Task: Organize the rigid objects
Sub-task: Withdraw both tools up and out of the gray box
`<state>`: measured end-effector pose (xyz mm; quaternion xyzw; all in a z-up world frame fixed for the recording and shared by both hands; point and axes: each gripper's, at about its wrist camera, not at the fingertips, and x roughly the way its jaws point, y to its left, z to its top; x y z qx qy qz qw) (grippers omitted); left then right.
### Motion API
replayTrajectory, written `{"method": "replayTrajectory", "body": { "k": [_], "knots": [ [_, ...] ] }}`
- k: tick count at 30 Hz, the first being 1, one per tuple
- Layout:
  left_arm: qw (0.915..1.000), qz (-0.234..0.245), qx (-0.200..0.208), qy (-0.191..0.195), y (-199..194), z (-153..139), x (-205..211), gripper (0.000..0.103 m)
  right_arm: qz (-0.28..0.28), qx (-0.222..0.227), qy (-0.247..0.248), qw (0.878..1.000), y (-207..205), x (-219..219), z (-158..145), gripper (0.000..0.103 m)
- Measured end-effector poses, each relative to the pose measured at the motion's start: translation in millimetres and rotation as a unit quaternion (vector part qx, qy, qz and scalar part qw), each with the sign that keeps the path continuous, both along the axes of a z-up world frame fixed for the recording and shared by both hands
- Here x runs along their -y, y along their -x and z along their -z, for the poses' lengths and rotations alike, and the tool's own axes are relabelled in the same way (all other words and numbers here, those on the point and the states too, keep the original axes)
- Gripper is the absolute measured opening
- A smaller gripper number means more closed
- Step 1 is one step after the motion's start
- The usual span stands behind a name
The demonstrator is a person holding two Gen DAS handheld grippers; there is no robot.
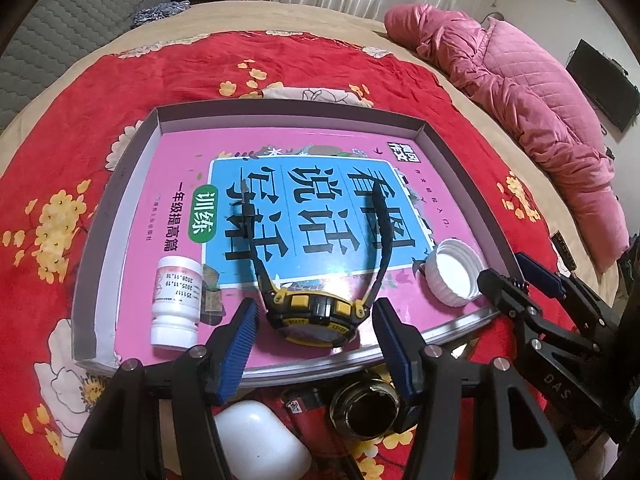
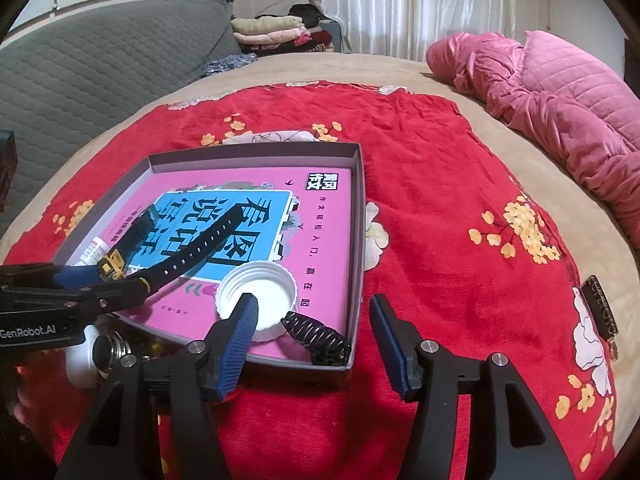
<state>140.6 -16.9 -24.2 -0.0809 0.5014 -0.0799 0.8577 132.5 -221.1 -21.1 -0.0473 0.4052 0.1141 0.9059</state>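
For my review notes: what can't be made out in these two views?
- Watch face: left wrist view, seen edge-on, unreadable.
- Dark jar and white case: left wrist view, partly behind the left claw.
- White bottle: right wrist view, mostly behind the watch strap.

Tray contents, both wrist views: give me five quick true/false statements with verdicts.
1. The wristwatch lies in the tray, on the pink book. True.
2. The white bottle cap sits open side down. False: its hollow faces up.
3. The white pill bottle lies outside the tray. False: it lies on its side inside.
4. The black hair clip lies in the tray, beside the cap. True.
5. The left gripper is clamped on the watch. False: its pads stand clear either side.
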Motion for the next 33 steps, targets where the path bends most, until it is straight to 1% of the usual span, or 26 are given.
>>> {"method": "replayTrajectory", "body": {
  "k": [14,33],
  "knots": [
    [0.9989,-0.013,0.005,0.044,7,-7,-15,0.059,0.007,0.009,-0.009,1.000,1,4,-5,0.060],
    [0.9982,-0.022,0.014,0.055,19,-16,-25,0.059,0.013,0.017,-0.022,1.000,3,9,-10,0.061]
  ]
}}
